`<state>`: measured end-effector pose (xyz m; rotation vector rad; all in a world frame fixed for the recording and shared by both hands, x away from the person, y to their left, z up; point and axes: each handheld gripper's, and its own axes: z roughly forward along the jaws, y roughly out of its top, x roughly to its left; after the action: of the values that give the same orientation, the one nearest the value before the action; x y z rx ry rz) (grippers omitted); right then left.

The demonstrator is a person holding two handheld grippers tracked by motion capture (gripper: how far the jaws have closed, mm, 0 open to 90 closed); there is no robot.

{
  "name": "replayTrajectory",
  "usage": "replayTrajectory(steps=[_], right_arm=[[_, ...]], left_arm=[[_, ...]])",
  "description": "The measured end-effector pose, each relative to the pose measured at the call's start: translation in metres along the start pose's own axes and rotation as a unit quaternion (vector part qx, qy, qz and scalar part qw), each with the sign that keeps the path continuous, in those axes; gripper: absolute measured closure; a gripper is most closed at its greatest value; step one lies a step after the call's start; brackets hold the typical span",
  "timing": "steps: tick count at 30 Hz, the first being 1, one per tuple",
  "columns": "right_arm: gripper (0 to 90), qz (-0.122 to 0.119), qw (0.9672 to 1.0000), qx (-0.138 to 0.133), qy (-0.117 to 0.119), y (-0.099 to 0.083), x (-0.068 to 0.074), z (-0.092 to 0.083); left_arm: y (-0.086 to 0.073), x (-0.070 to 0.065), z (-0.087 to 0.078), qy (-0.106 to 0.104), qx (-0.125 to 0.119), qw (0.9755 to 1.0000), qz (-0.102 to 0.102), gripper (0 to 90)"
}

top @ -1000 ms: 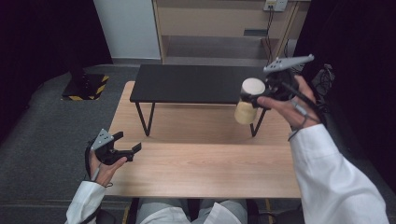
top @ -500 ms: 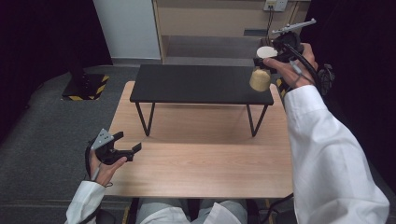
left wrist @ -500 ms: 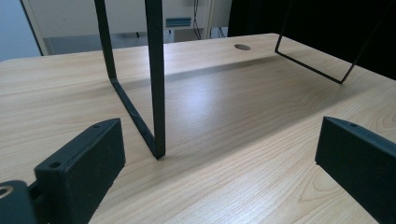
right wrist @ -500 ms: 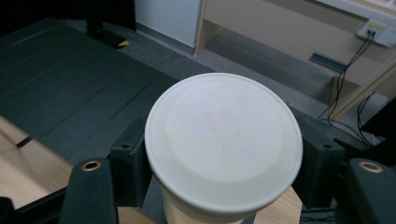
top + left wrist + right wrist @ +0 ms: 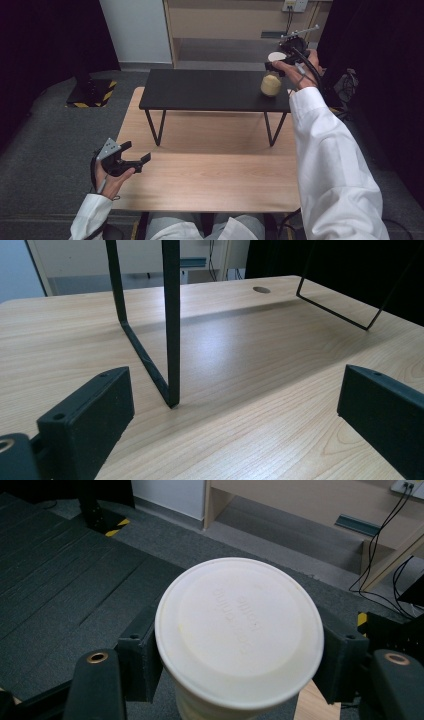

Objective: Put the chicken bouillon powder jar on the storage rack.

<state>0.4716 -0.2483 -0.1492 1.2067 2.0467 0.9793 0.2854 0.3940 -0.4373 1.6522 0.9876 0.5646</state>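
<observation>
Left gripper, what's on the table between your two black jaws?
Nothing you could pick up. In the left gripper view, the left gripper is open over bare wooden table, and just beyond the jaws stands a thin black leg of the small black table.

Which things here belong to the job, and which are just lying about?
In the job:
- lidded cup, clamped in the right hand-held gripper
- black stand

Lying about:
- left hand-held gripper, open, idle
- wooden table
- yellow-striped floor base

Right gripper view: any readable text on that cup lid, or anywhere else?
Lid: two lines of embossed lettering, seen upside down, too faint to read.
Nothing else carries text; the yellow-black striped base on the floor is a hazard marking without words.
</observation>
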Motion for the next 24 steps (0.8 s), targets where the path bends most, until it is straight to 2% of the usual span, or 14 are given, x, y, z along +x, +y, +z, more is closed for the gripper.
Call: replayTrajectory(steps=[5,11,14,17,18,20,21,24], right_arm=[[33.1,-0.001,1.0,0.003,0.006,-0.001,0.0,0.006],[32.2,0.01,0.9999,-0.008,0.006,-0.008,-0.002,0.007],[21.0,0.022,0.9995,-0.02,0.006,-0.013,-0.005,0.004],[16.5,0.026,0.9993,-0.028,-0.001,-0.016,-0.004,-0.001],[13.4,0.038,0.9984,-0.042,0.001,-0.02,-0.006,-0.009],[12.1,0.039,0.9981,-0.047,-0.003,-0.022,-0.005,-0.014],[10.6,0.042,0.9976,-0.056,-0.001,-0.026,-0.006,-0.024],[10.6,0.037,0.9971,-0.067,0.0,-0.035,-0.005,-0.039]], left_arm=[[0.0,0.0,0.001,0.0,0.0,1.0,-0.001,0.6],[0.0,0.0,0.001,-0.003,0.002,1.0,0.0,0.7],[0.001,0.0,0.002,-0.006,0.004,1.0,0.004,0.8],[0.001,-0.001,0.002,-0.007,0.004,1.0,0.005,0.7],[0.001,-0.001,0.002,-0.007,0.004,1.0,0.005,0.7],[0.001,-0.001,0.002,-0.006,0.004,1.0,0.005,0.7],[0.001,-0.001,0.002,-0.006,0.003,1.0,0.005,0.7],[0.001,-0.001,0.002,-0.008,0.003,0.9999,0.007,0.8]])
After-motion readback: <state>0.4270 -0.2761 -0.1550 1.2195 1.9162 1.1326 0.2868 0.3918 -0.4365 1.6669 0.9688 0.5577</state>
